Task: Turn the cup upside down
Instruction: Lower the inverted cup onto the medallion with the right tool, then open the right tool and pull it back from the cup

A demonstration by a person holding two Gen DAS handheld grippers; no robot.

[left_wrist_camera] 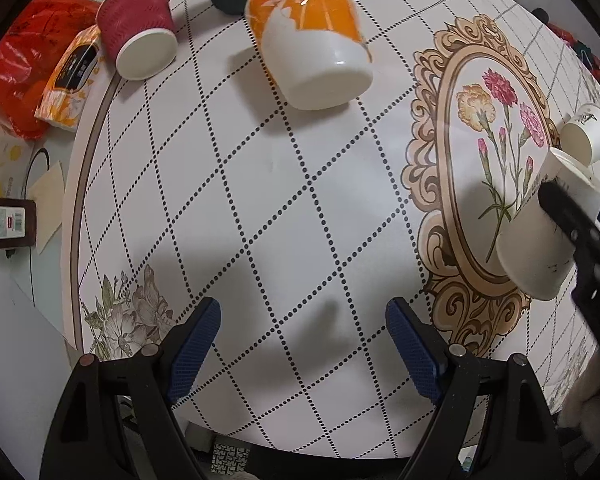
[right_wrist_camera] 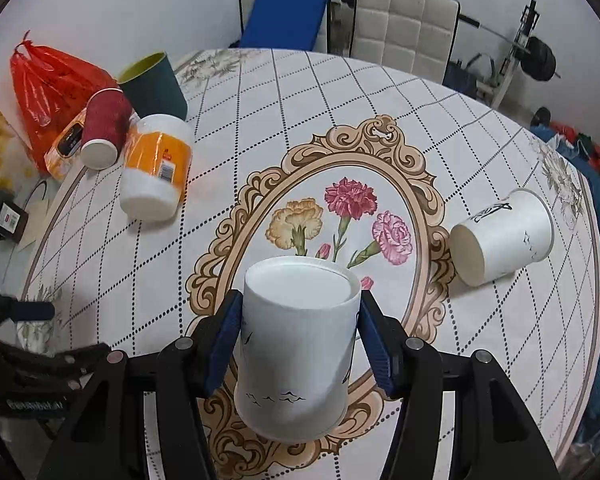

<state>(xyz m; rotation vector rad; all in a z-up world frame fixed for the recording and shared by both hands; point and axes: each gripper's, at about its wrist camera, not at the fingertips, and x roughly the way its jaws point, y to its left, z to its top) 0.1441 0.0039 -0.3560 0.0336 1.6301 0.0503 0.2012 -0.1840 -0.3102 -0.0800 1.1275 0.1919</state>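
The right gripper (right_wrist_camera: 298,342) pinches a white paper cup (right_wrist_camera: 296,356) between its blue pads, base facing up. The left gripper (left_wrist_camera: 302,346) hangs spread and empty, an orange-and-white cup (left_wrist_camera: 316,46) lying ahead of it.

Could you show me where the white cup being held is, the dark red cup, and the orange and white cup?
white paper cup (right_wrist_camera: 296,356): right wrist view, on its side wall.
dark red cup (left_wrist_camera: 134,8): left wrist view, on its ribbed side.
orange and white cup (left_wrist_camera: 304,12): left wrist view, on its orange band.
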